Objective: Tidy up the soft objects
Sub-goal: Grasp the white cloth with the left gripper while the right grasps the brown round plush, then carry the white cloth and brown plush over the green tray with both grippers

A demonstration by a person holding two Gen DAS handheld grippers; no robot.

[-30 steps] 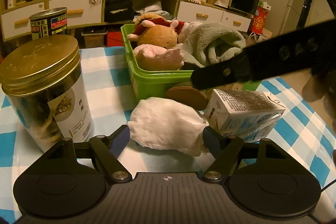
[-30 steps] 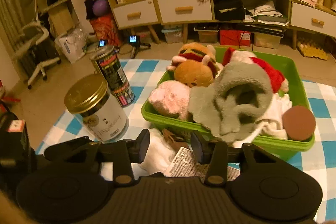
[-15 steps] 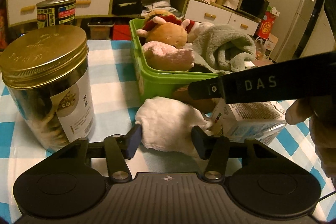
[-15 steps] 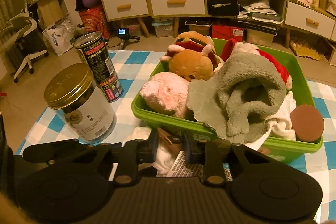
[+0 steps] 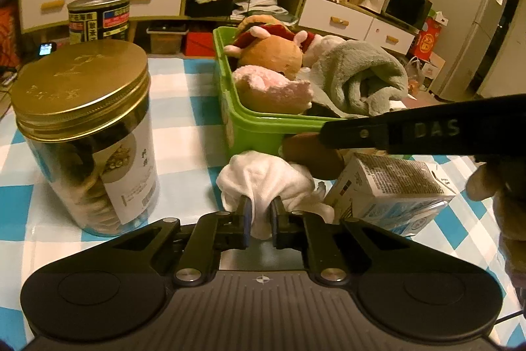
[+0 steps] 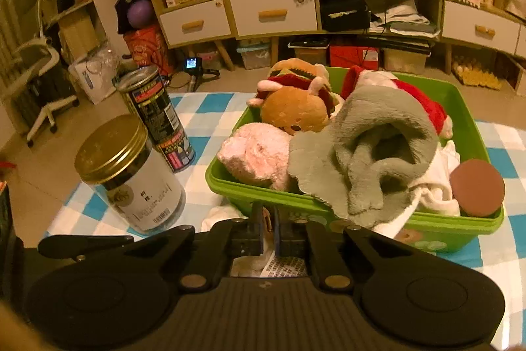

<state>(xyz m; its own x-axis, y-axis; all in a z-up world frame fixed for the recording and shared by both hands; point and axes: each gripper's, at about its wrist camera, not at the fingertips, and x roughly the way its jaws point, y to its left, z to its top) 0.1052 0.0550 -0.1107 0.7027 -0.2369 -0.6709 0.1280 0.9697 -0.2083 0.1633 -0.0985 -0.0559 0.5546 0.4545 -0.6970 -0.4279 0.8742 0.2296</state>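
Left tool (image 5: pixel 260 213) went from wide open around the white cloth (image 5: pixel 263 180) to pinched tight on its near edge, bunching the fabric up. Right tool (image 6: pixel 268 227) also closed all the way, clamped on something brown beside the green bin (image 6: pixel 473 229), hard to tell what exactly.
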